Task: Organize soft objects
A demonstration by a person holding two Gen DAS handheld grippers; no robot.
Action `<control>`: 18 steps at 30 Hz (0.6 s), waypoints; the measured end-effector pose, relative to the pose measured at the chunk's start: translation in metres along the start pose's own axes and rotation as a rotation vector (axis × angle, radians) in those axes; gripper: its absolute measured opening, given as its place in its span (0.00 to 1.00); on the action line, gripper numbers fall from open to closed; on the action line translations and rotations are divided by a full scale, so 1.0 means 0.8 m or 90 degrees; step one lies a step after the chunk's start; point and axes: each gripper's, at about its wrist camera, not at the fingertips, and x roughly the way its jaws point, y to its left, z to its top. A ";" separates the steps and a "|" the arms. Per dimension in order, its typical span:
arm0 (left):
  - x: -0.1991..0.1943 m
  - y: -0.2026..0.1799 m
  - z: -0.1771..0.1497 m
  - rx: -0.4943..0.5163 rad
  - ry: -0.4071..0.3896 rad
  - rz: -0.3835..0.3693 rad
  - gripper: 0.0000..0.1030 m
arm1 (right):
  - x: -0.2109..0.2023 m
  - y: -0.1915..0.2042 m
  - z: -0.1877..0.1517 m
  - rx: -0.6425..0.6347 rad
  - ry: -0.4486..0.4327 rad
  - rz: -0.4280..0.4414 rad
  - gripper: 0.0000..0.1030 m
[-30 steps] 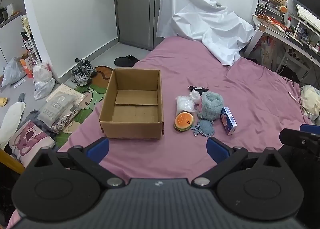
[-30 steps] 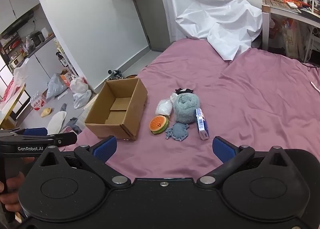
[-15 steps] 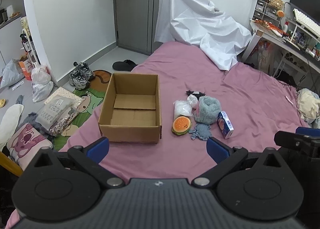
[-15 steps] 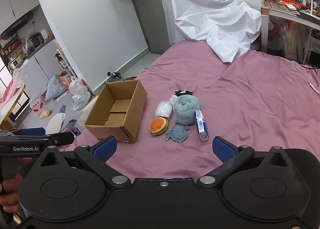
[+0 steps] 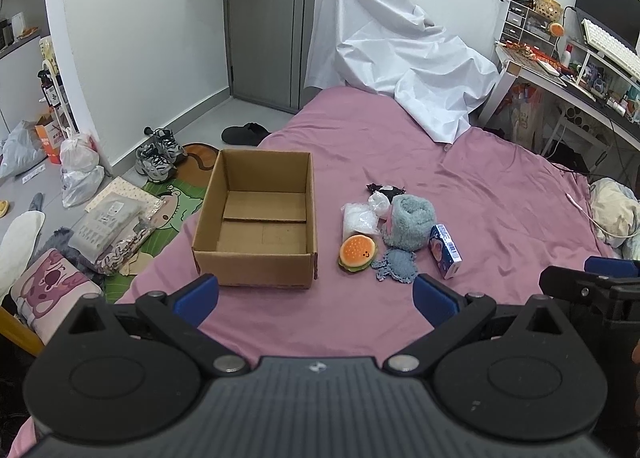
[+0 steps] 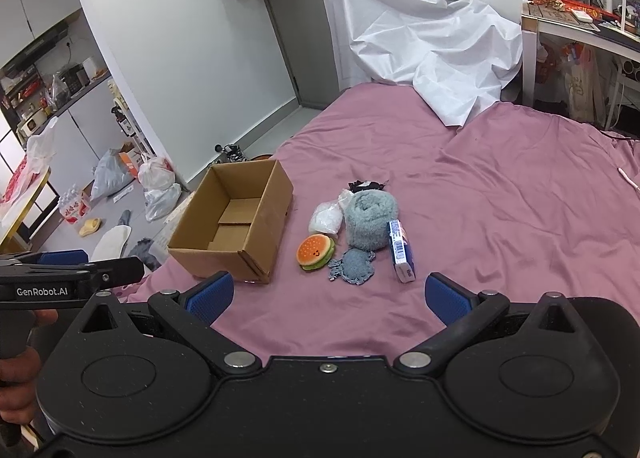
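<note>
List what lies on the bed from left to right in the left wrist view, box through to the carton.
Cardboard box → burger plush → crocheted blue piece → small blue carton. The white bag, rolled towel and black item sit behind these and overlap, so they are left out.

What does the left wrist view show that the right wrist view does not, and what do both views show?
Only the left wrist view shows the grey sneakers, the black slipper on the floor and the pink cartoon cushion. Only the right wrist view shows the kitchen counter and the hand that holds the left gripper. Both show the open cardboard box, with nothing inside, on the pink bedsheet, and beside it the burger plush, the rolled blue towel and the small blue carton. Both pairs of jaws stand open.
</note>
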 end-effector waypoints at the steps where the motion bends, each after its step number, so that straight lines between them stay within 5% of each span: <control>1: 0.000 0.000 -0.001 0.000 0.000 0.001 1.00 | 0.000 0.000 0.000 0.001 0.000 0.001 1.00; 18: 0.000 -0.001 -0.003 0.000 0.002 -0.002 1.00 | -0.004 -0.001 -0.001 0.003 -0.004 0.006 1.00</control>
